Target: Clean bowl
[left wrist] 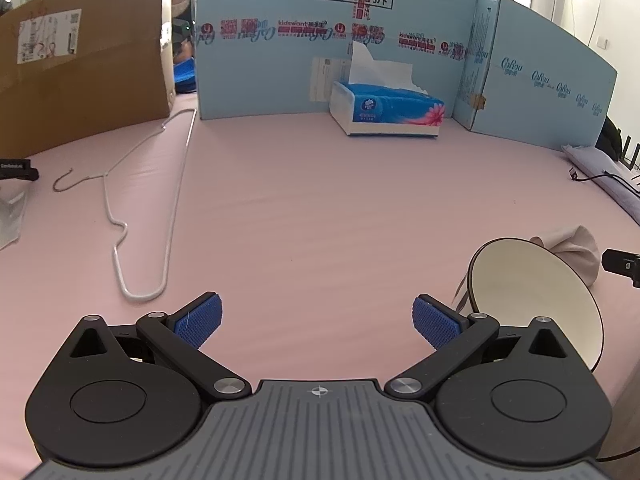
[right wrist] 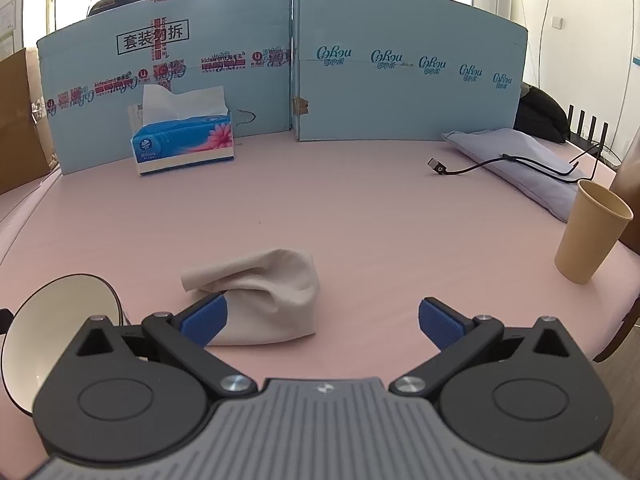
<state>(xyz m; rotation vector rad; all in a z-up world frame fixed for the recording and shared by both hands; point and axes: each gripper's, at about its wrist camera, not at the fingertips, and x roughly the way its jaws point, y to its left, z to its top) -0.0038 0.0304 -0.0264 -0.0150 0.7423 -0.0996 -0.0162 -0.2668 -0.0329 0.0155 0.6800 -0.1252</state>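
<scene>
your left gripper (left wrist: pixel 317 322): fingers apart, holding nothing | your right gripper (right wrist: pixel 323 322): fingers apart, holding nothing | bowl (left wrist: pixel 536 300): on pink table (left wrist: pixel 320 208), between your grippers | cloth (right wrist: pixel 264 296): just right of bowl, ahead of right gripper

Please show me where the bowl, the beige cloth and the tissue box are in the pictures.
bowl (left wrist: pixel 532 296): left wrist view, on its cream inner surface.
beige cloth (right wrist: pixel 272 292): right wrist view, on the middle of its folds.
tissue box (right wrist: pixel 184 140): right wrist view, on its blue front face.
</scene>
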